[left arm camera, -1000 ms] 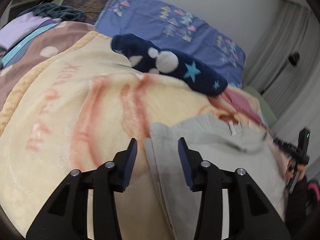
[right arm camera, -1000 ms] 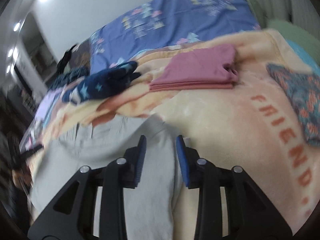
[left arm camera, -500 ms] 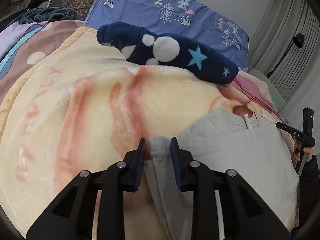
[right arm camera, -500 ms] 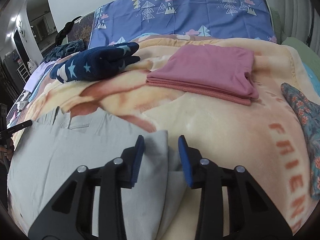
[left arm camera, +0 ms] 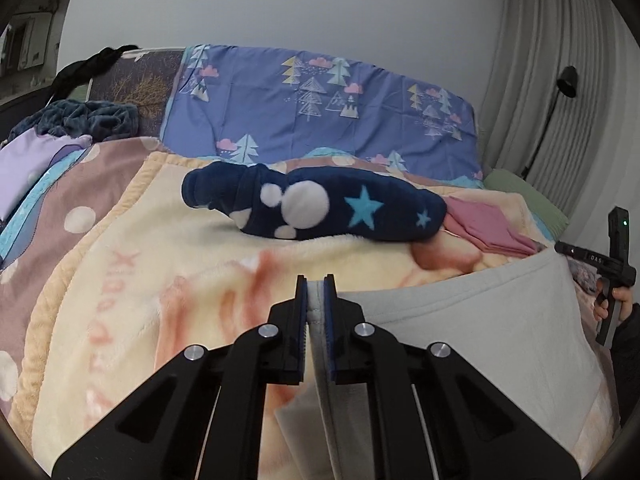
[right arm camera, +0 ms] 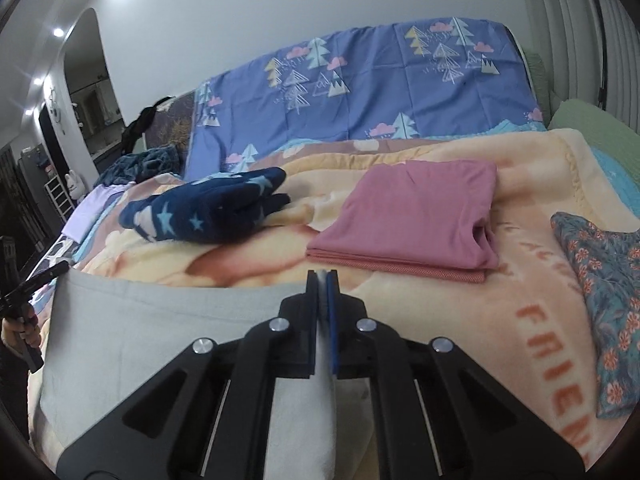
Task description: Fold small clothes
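A light grey garment (left arm camera: 460, 320) lies on the cream blanket (left arm camera: 160, 260), its near edge lifted and stretched between both grippers. My left gripper (left arm camera: 316, 280) is closing, and its pads pinch the garment's left corner hem. My right gripper (right arm camera: 322, 276) is closing on the right corner of the same grey garment (right arm camera: 160, 320), with cloth pressed between its pads. Beyond the raised edge lie a rolled navy fleece piece with stars (left arm camera: 320, 208) and a folded pink garment (right arm camera: 412, 224).
A floral blue cloth (right arm camera: 600, 300) lies at the right of the blanket. A blue tree-print pillow (left arm camera: 320, 108) stands along the headboard, with dark clothes (left arm camera: 88, 120) piled at the far left. Curtains and a lamp (left arm camera: 568, 80) stand on the right.
Both grippers went from open around the grey garment's edge to pinched on it. They have lifted the edge, so it now stands up and hides the garment's far part.
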`<state>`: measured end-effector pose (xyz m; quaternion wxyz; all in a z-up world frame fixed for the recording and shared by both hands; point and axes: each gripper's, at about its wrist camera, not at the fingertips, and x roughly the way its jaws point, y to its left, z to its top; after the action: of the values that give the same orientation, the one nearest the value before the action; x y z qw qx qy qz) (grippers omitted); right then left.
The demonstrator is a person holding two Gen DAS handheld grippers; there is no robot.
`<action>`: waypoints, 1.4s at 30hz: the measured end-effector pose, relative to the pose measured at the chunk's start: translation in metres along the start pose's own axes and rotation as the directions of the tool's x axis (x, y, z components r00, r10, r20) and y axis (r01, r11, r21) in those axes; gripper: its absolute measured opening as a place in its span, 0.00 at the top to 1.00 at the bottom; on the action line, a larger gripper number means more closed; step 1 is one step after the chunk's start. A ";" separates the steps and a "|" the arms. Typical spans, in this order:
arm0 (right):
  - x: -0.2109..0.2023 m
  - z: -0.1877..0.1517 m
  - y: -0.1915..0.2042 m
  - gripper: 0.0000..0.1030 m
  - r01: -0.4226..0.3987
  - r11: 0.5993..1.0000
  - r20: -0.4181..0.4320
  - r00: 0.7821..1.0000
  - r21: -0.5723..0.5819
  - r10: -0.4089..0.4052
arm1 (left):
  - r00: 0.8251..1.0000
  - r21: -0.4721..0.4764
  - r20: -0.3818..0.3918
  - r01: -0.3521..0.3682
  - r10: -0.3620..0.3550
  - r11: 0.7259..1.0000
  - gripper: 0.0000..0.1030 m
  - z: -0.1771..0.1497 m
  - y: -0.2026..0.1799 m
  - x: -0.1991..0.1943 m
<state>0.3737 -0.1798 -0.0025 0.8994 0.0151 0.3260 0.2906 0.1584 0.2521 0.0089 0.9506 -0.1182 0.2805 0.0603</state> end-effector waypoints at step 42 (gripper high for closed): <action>-0.005 -0.085 -0.081 0.55 -0.331 0.881 -0.131 0.910 0.339 0.392 | 0.968 0.807 -0.228 0.247 -0.103 0.536 0.70 -0.199 -0.447 -0.013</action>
<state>0.3615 -0.2633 -0.0840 0.7788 0.1881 0.4456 0.3993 0.1248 -0.2316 -0.0608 0.8701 0.3121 0.3340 -0.1840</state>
